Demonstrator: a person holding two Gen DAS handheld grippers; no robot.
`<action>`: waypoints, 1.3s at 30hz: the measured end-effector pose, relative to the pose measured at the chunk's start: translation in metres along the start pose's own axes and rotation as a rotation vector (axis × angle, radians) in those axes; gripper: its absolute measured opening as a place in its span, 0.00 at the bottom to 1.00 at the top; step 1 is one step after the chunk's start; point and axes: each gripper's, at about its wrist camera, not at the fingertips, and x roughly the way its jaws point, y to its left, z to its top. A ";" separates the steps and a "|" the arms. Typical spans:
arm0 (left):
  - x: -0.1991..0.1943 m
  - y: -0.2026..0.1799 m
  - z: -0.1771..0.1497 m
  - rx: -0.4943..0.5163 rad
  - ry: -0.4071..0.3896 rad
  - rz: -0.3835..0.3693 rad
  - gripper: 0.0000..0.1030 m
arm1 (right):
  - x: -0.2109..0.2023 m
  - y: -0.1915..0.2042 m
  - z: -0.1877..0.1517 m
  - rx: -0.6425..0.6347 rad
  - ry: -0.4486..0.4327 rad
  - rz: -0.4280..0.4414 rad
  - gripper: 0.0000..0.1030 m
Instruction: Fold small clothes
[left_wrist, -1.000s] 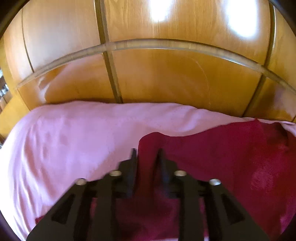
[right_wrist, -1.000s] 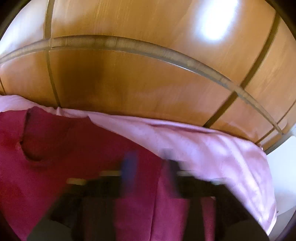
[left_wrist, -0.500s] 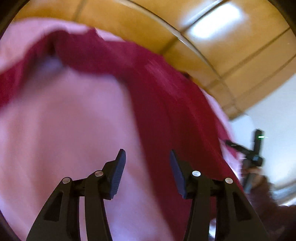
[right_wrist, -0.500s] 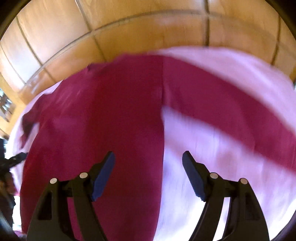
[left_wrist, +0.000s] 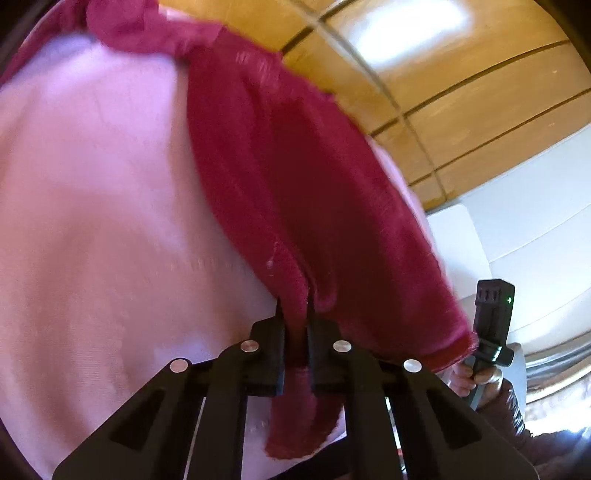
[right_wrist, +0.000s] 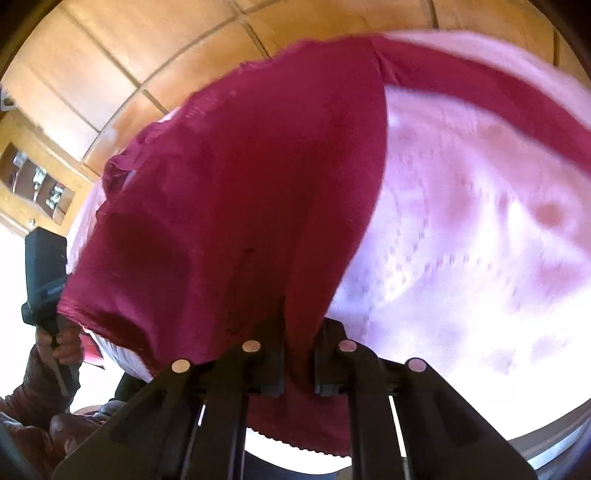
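A dark red garment (left_wrist: 314, 192) lies across a pale pink cloth (left_wrist: 92, 221). In the left wrist view my left gripper (left_wrist: 294, 306) is closing tight on a pinched ridge of the red garment, and its pads press the fabric. A loose end hangs below the jaws. In the right wrist view the red garment (right_wrist: 240, 184) drapes over my right gripper (right_wrist: 299, 328), which is closing on a fold of it. The fabric hides the right gripper's fingertips. The pink cloth (right_wrist: 461, 221) spreads to the right.
Wooden floor (left_wrist: 461, 92) lies beyond the cloth. A white surface (left_wrist: 535, 221) stands at the right. A person's hand (left_wrist: 476, 376) holds the other gripper's handle (left_wrist: 493, 321) beside the garment. The right wrist view shows a hand (right_wrist: 62, 343) and a wooden shelf (right_wrist: 33, 177) at left.
Half a second ago both grippers stood open above the cloth. Both have since swung round, come down and shut on folds of the red garment.
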 end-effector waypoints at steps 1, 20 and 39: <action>-0.013 -0.004 0.003 0.021 -0.027 0.007 0.07 | -0.011 0.004 0.002 -0.015 -0.023 0.009 0.09; -0.054 0.030 -0.053 0.006 0.053 0.255 0.15 | -0.021 -0.013 -0.034 -0.039 0.097 -0.163 0.31; -0.175 0.164 0.051 -0.486 -0.418 0.474 0.62 | 0.076 0.161 0.012 -0.351 -0.035 0.008 0.72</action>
